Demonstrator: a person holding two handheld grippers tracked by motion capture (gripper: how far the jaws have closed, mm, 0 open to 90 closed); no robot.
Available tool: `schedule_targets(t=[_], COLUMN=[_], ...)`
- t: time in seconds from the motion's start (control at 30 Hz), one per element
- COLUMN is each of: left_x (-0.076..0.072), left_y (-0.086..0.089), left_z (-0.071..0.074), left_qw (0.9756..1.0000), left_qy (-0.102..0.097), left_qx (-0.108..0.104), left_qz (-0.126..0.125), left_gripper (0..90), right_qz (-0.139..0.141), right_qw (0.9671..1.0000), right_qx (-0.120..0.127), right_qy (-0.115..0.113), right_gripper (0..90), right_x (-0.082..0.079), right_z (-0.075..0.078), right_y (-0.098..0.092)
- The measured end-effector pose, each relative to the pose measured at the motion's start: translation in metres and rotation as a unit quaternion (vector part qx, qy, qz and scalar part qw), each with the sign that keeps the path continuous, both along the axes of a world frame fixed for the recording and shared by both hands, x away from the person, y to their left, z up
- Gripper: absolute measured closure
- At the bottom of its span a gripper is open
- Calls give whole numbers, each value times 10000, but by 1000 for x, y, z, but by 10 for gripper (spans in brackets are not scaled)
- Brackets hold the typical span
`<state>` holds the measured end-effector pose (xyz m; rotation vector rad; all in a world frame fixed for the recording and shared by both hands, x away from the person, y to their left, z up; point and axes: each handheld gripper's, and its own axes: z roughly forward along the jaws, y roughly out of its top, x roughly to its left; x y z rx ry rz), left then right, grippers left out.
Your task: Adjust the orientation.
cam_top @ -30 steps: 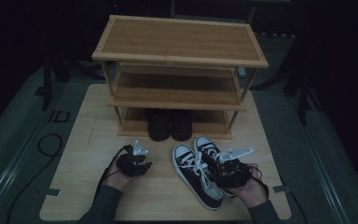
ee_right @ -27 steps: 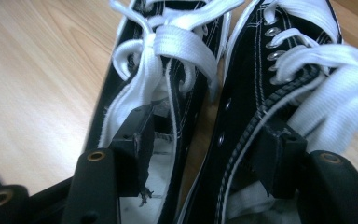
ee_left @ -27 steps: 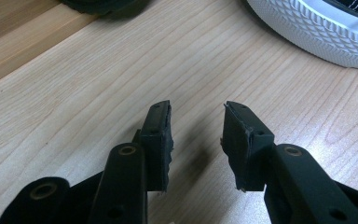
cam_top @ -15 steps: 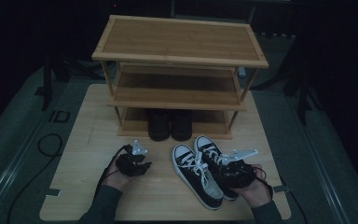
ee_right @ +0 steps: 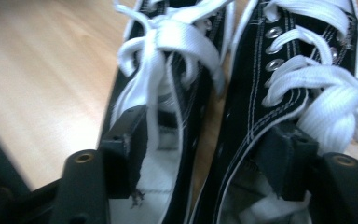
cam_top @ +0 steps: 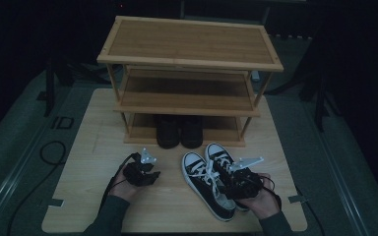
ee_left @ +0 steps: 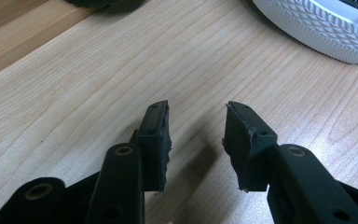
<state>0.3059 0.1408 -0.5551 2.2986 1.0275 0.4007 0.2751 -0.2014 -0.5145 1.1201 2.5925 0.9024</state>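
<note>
A pair of black sneakers with white laces lies side by side on the wooden board (cam_top: 93,147), toes toward the rack: the left sneaker (cam_top: 202,182) (ee_right: 168,56) and the right sneaker (cam_top: 219,155) (ee_right: 261,70). My right gripper (cam_top: 229,178) (ee_right: 207,128) is at their heel ends, with one jaw inside each shoe's opening. The two adjoining inner walls lie between the jaws, which have just been opening and do not press on them. My left gripper (cam_top: 150,174) (ee_left: 196,114) hovers open over bare board to the left of the shoes, with nothing between its jaws.
A three-tier wooden shoe rack (cam_top: 189,49) stands at the back of the board. A pair of dark boots (cam_top: 179,130) sits on its bottom shelf, just beyond the sneakers. The left sneaker's white toe cap (ee_left: 326,28) shows ahead of the left gripper.
The right gripper has shifted slightly at the heels of the sneakers. The left gripper has stayed in place.
</note>
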Motion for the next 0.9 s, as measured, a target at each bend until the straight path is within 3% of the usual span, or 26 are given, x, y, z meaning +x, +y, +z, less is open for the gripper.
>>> schedule_targets(t=[0.07, 0.2, 0.43, 0.53, 0.9], left_x=[0, 1, 1, 2, 5], left_y=[0, 2, 0, 3, 13], left_z=[0, 0, -1, -2, -1], left_qw=[10000, 10000, 10000, 10000, 9997], left_qy=[-1, 18, 28, 42, -6], left_qx=[-6, -12, 6, 2, -3], left_qz=[5, 12, -3, 46, 231], left_gripper=[607, 607, 607, 607, 607], right_qz=[4, -31, -181, -260, -198], right_qw=[10000, 10000, 9995, 9995, 9996], right_qx=[-57, -8, 49, 29, 96], right_qy=[8, 91, 241, 168, 188], right_gripper=[462, 485, 724, 845, 862], right_x=[4, 6, 13, 12, 14], right_z=[-3, -6, -9, -8, -8], right_y=[5, 4, 2, 0, -5])
